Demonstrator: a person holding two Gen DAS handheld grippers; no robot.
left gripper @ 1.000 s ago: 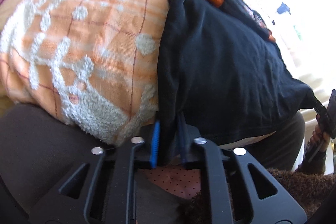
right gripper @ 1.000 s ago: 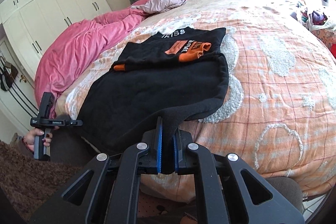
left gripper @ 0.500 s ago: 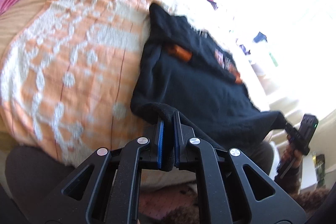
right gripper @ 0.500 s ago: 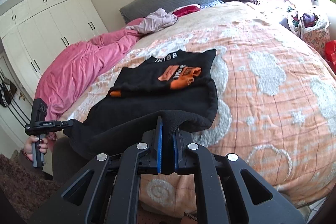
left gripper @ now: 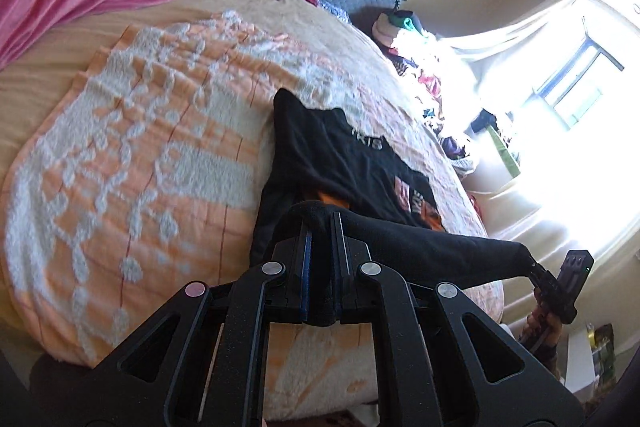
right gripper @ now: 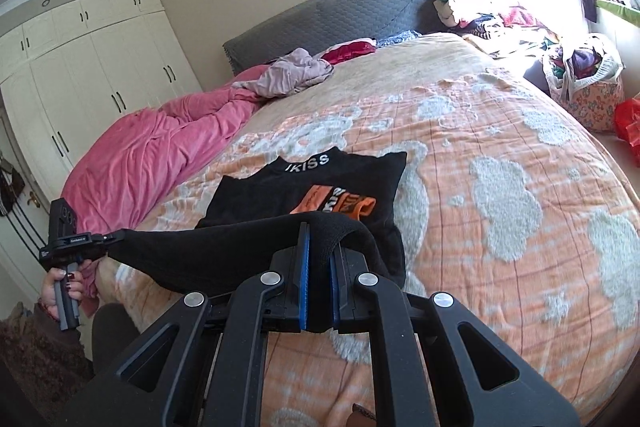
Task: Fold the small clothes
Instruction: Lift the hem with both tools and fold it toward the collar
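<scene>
Both grippers, left (left gripper: 320, 259) and right (right gripper: 318, 267), are clamped on the lifted hem of a black top (right gripper: 320, 183), apparently a sweatshirt, its collar end flat on the bed (right gripper: 520, 155).

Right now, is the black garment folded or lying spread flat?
Mid-fold: the black garment has its near hem lifted off the blanket, pinched by the left tool and right tool, while its far half lies flat.

I see a black garment (right gripper: 320, 183) with white "IKISS" lettering and orange print, its far half flat on the bed ahead of my right tool (right gripper: 318, 283); its near hem hangs lifted and stretched taut across to my left tool (left gripper: 320, 267).
</scene>
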